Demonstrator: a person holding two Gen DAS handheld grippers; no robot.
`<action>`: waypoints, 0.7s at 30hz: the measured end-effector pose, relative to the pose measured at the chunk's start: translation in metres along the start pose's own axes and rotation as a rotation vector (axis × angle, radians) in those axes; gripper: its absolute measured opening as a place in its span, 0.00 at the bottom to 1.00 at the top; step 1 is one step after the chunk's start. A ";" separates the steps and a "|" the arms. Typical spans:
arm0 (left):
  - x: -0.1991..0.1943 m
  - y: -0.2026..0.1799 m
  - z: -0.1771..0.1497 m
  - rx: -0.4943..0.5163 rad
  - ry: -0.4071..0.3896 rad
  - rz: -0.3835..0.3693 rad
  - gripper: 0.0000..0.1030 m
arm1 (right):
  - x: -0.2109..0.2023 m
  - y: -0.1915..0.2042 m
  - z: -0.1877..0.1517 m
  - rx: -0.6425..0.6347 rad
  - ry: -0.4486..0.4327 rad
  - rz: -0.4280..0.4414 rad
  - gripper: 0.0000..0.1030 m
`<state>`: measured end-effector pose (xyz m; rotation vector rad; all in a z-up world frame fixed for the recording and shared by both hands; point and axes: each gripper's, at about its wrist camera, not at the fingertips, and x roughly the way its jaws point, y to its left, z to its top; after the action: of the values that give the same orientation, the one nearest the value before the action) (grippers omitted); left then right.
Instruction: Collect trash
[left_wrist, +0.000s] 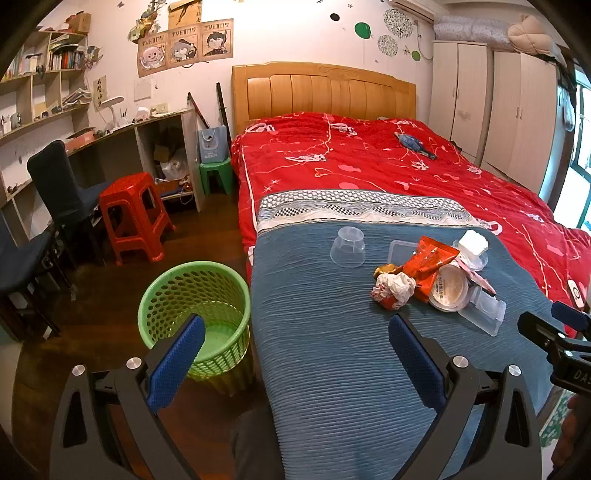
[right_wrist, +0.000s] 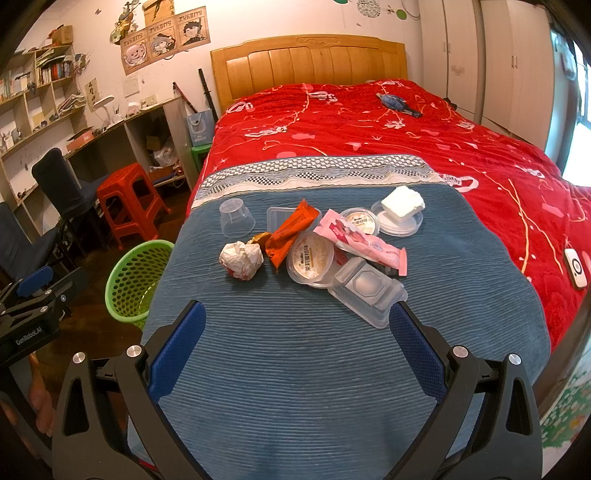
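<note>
From your left gripper (left_wrist: 295, 350), jaws wide and empty, the green basket (left_wrist: 195, 295) stands on the floor just beside the blue blanket (left_wrist: 332, 350), handy for drops. From your right gripper (right_wrist: 297, 339), jaws equally wide, the trash pile (right_wrist: 314, 251) sits mid-blanket: crumpled paper (right_wrist: 242, 260), wrappers, clear tubs.

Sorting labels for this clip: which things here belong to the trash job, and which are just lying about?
For the job: crumpled paper ball, orange wrapper, pink wrapper, clear cup, clear tray, green basket.

Lying about: red stool, blue toy, white device.
</note>
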<state>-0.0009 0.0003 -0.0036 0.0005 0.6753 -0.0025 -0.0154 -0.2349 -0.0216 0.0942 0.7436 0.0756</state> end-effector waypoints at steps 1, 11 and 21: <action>0.000 0.000 0.000 0.001 0.000 -0.001 0.93 | 0.000 0.000 0.000 0.000 0.000 0.000 0.95; 0.000 -0.001 0.000 0.000 0.001 0.000 0.93 | 0.001 0.000 0.000 0.000 0.001 0.000 0.95; 0.001 -0.003 -0.001 0.002 0.004 0.000 0.93 | 0.002 -0.002 0.000 0.002 0.002 0.001 0.95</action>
<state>-0.0005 -0.0023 -0.0051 0.0020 0.6797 -0.0036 -0.0133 -0.2363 -0.0231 0.0960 0.7455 0.0762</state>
